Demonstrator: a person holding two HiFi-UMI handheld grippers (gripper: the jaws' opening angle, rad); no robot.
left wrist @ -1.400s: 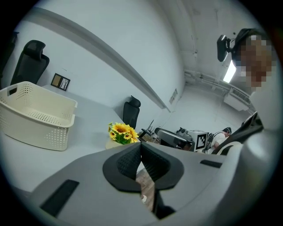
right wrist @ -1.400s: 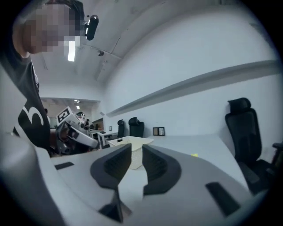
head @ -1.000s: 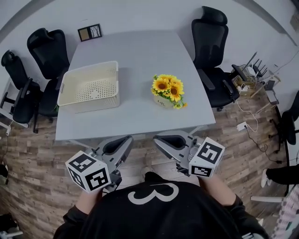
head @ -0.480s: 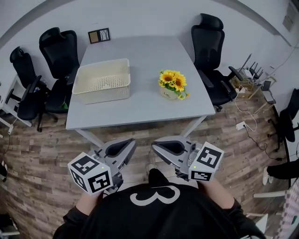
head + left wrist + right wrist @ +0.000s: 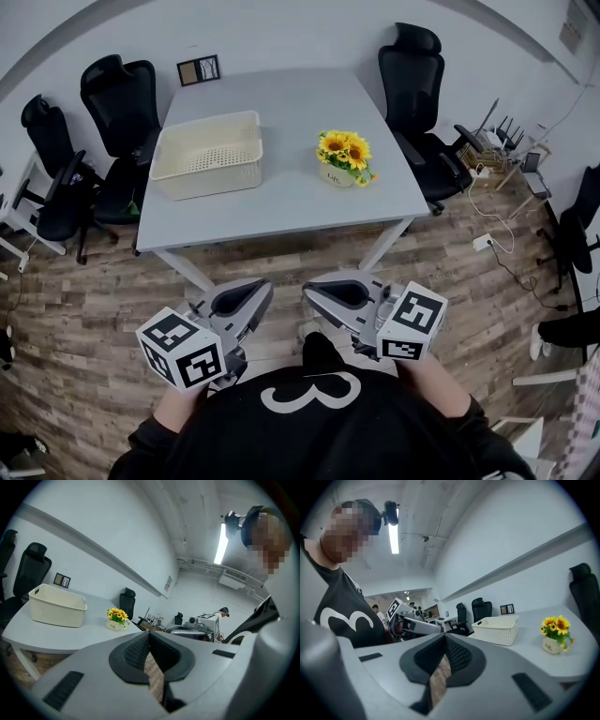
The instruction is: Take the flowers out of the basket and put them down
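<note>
The flowers, yellow sunflowers, stood upright in a small white pot on the grey table, i.e. outside the basket. The basket, cream plastic w/ perforated walls & floor, sat on the same table, left of the pot in the head view & well apart from it. Its inside showed only its own holed floor, nothing in it. A small picture frame stood at the table's far edge, behind the basket. Black office chairs stood round the table: two at its left side, one at its right. Both claws were held over the wood floor, short of the table's near edge & well apart from flowers & basket. Left claw: pads pressed together at the tips, nothing betw. them, just a sliver of floor visible lower down. Right claw: same, jaws together, empty. The two claws pointed approx. toward the table, side by side, near each other but not touching. The person's dark top bore a white figure.
</note>
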